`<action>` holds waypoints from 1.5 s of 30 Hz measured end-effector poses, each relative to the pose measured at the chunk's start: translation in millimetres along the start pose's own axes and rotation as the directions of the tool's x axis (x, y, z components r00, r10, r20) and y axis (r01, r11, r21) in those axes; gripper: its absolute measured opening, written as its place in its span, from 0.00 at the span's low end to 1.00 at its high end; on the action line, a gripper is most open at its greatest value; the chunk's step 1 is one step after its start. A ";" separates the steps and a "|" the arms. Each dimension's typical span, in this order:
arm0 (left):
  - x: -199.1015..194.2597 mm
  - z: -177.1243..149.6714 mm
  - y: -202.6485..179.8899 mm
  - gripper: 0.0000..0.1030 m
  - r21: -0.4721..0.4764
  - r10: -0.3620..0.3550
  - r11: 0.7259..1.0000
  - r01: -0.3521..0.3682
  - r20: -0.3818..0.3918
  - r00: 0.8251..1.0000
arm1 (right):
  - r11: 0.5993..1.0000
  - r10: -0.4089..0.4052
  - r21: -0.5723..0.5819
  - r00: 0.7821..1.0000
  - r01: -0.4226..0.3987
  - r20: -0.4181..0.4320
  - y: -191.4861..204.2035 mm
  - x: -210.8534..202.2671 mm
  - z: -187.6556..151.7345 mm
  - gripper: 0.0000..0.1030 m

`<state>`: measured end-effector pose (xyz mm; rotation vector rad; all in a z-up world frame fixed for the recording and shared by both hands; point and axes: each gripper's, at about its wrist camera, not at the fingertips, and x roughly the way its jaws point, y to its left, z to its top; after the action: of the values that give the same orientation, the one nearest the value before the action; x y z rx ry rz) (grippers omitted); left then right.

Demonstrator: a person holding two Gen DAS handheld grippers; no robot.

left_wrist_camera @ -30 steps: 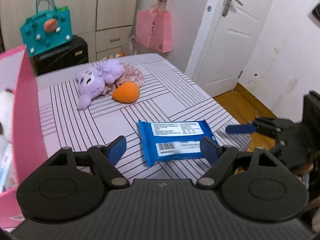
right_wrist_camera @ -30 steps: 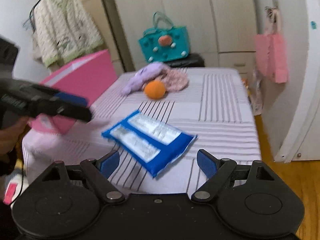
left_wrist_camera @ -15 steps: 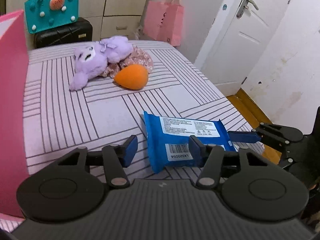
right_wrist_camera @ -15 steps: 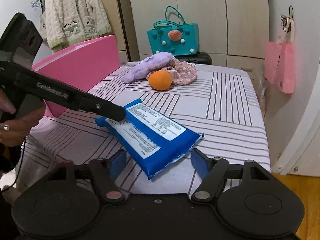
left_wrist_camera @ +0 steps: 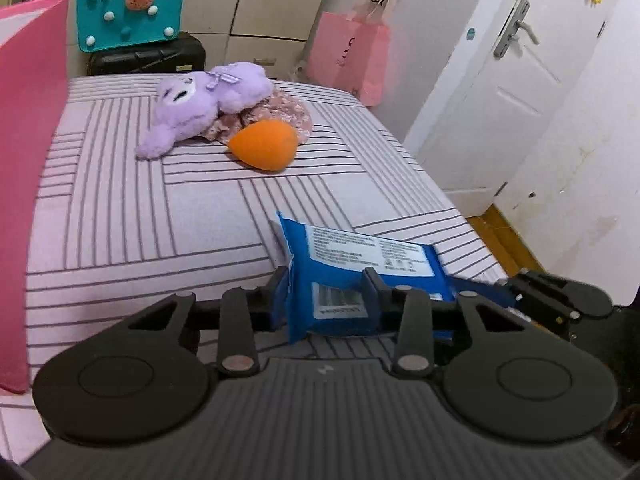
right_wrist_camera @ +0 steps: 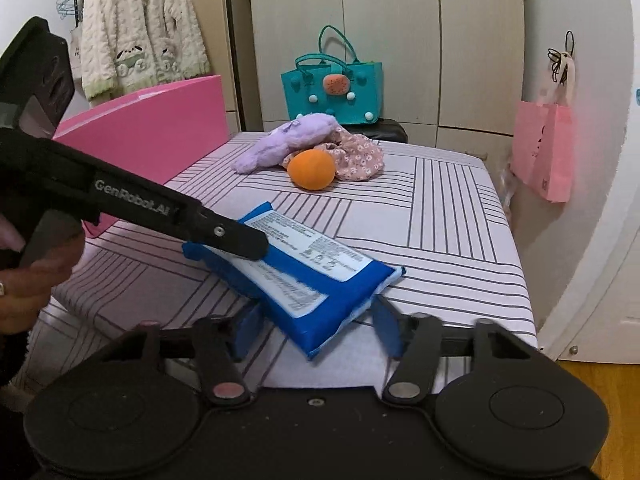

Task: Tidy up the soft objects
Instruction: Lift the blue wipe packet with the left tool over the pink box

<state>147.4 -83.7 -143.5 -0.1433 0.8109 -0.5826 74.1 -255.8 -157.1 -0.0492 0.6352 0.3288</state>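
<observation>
A blue wipes pack [left_wrist_camera: 360, 264] lies near the front edge of the striped bed [left_wrist_camera: 140, 216]. My left gripper [left_wrist_camera: 326, 300] is shut on the pack's near end. In the right wrist view the pack [right_wrist_camera: 304, 268] lies between the fingers of my right gripper [right_wrist_camera: 316, 330], which stand apart around its corner. The left gripper's finger [right_wrist_camera: 224, 236] rests on the pack's far end there. A purple plush toy [left_wrist_camera: 200, 112], an orange soft ball [left_wrist_camera: 264, 144] and a floral cloth [left_wrist_camera: 288, 108] lie at the back of the bed.
A pink box [left_wrist_camera: 24, 160] stands at the bed's left side. A teal bag [left_wrist_camera: 128, 16] sits on a black case [left_wrist_camera: 148, 56] behind the bed. A pink paper bag [left_wrist_camera: 352, 56] hangs on the wall. A white door [left_wrist_camera: 500, 92] is at right.
My left gripper moved forward and closed on the wipes pack's end. My right gripper moved in so its fingers straddle the pack's other corner and narrowed somewhat.
</observation>
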 end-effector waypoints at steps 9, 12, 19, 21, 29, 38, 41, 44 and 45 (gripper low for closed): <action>-6.4 -12.2 -12.8 0.36 -0.019 0.039 0.999 -0.038 0.050 0.998 | 0.999 0.001 0.045 1.000 -0.002 0.021 2.2 -1.1 -0.5 0.50; -9.0 -13.3 -18.5 0.36 0.011 0.056 0.998 -0.056 0.045 0.997 | 0.998 0.002 0.059 1.000 -0.003 0.027 3.5 -1.6 -0.8 0.50; -17.9 -14.0 -38.5 0.37 0.138 0.071 0.988 -0.074 0.024 0.997 | 0.998 -0.036 0.044 0.999 0.036 0.002 11.5 -9.5 2.9 0.49; -23.0 -12.6 -38.5 0.37 0.138 0.055 0.989 -0.057 0.020 0.998 | 0.999 -0.043 0.034 0.999 0.042 0.015 14.0 -15.7 5.0 0.49; -68.1 0.7 -25.2 0.38 0.136 -0.011 0.991 0.007 0.026 1.000 | 0.999 0.015 -0.038 0.998 -0.012 0.064 30.9 -38.2 27.5 0.49; -136.0 2.8 -19.6 0.40 0.140 0.015 0.990 -0.027 0.088 0.996 | 0.983 0.127 -0.149 0.987 -0.112 0.098 64.3 -58.7 60.9 0.49; -157.3 1.9 -15.8 0.40 0.130 0.041 0.990 -0.057 0.121 0.992 | 0.973 0.156 -0.185 0.982 -0.136 0.103 77.3 -61.6 73.0 0.49; -178.1 4.0 -6.7 0.40 0.117 0.057 0.990 -0.074 0.146 0.988 | 0.961 0.184 -0.227 0.978 -0.157 0.101 90.4 -62.7 87.6 0.49; -184.8 5.1 -3.8 0.40 0.110 0.062 0.991 -0.079 0.152 0.986 | 0.958 0.196 -0.233 0.976 -0.169 0.099 93.7 -62.4 92.7 0.49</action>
<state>49.2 12.8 -20.1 -0.0502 0.6338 -0.5442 50.6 -171.4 -40.5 -0.1858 0.4804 0.5780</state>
